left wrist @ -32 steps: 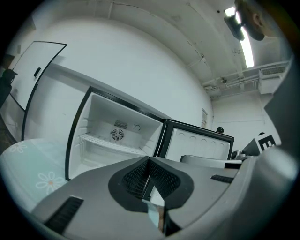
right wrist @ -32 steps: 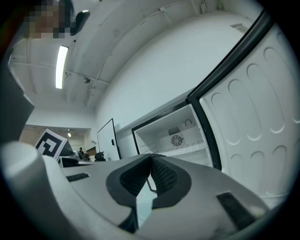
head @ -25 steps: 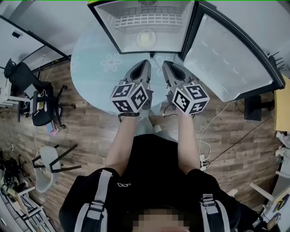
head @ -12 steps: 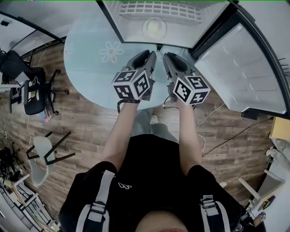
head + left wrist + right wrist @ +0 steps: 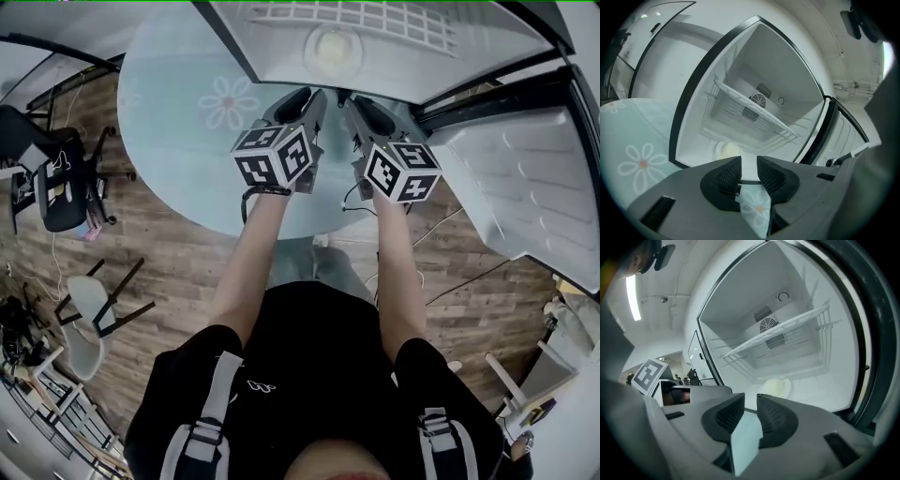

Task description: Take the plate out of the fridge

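A pale round plate lies on the floor of the open fridge, under its wire shelf. The left gripper view shows the plate just beyond the jaws, and the right gripper view shows the plate likewise. My left gripper hovers over the table at the fridge's lower edge. Its jaws are opening, with nothing between them. My right gripper is held beside it, and its jaws stand slightly apart and empty. Neither gripper touches the plate.
The fridge stands on a round glass table with a flower print. Its door hangs open to the right. A black office chair and a white chair stand on the wooden floor at the left.
Both grippers have moved forward together to the fridge's opening, and the view has closed in on the fridge. The plate has not moved.
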